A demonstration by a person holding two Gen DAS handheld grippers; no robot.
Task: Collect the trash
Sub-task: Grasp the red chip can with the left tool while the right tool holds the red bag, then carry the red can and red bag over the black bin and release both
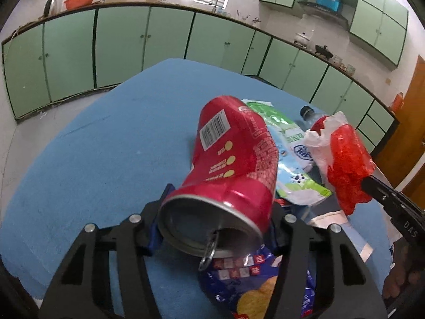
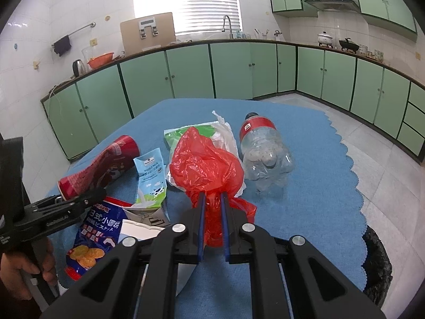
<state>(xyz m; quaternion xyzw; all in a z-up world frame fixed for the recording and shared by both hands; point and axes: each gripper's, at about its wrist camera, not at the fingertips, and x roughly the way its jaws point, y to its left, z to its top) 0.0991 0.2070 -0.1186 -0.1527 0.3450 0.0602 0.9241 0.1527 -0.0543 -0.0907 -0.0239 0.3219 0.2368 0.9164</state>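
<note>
A dented red soda can sits tilted between the fingers of my left gripper, its open end toward the camera; both pads press its sides. In the right wrist view the can is at the left of the blue-clothed table, with the left gripper at its near end. My right gripper is shut on a crumpled red plastic bag, which hangs bunched in front of the fingers. The left wrist view shows that bag at the right.
On the cloth lie a flattened milk carton, a blue biscuit packet, a white plastic bag, a green packet and a crushed clear bottle. A black bin bag is off the table's right edge. Green cabinets stand behind.
</note>
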